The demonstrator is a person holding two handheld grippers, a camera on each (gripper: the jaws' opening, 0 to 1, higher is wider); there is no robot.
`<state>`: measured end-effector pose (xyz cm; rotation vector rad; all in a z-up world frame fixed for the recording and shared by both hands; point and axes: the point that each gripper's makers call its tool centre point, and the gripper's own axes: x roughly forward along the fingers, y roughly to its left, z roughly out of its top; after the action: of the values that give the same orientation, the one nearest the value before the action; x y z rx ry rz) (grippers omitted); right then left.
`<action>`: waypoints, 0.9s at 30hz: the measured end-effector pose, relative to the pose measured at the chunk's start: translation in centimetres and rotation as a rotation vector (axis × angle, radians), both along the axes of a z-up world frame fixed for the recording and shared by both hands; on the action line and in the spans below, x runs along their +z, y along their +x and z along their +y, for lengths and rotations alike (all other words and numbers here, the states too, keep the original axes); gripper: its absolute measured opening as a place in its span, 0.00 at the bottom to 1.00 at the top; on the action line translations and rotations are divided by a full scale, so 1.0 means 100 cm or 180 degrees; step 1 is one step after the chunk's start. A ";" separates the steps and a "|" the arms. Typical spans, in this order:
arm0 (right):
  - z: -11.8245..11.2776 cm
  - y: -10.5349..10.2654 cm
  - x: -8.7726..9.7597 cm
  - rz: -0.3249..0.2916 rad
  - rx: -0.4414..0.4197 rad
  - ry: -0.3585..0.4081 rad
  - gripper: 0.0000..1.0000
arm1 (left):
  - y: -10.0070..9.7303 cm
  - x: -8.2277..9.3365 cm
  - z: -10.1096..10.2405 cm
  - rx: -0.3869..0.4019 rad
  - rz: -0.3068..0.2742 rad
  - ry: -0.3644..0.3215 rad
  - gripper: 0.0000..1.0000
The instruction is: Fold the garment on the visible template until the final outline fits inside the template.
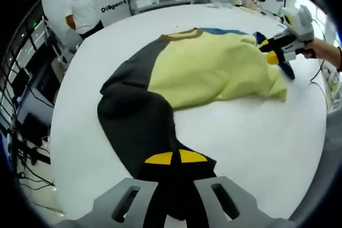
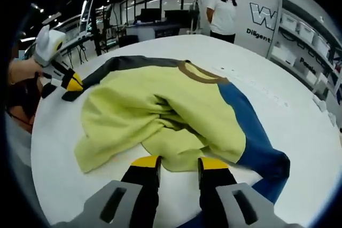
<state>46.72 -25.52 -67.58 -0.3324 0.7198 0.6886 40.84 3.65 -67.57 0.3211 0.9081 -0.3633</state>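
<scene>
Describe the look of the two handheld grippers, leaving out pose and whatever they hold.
The left gripper has black jaws with yellow tips on pale grey slotted mounts. The right gripper is built the same: black jaws, yellow tips, grey slotted mounts. Seen from the left gripper view, its body is white and grey.

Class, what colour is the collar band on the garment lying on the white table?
Brown, on the collar band; clearest in the right gripper view.

A person in white (image 2: 223, 12) stands beyond the white table (image 2: 278, 100), beside what may be storage shelves (image 2: 307, 41).
</scene>
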 end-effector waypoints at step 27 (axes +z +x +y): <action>-0.002 0.000 -0.002 0.0008 0.0052 -0.0060 0.00 | 0.004 0.013 0.082 0.0428 -0.0032 0.0639 0.19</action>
<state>46.76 -25.70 -67.79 -0.3552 0.7270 0.6981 41.28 11.81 -66.23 0.4430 0.9528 -0.1464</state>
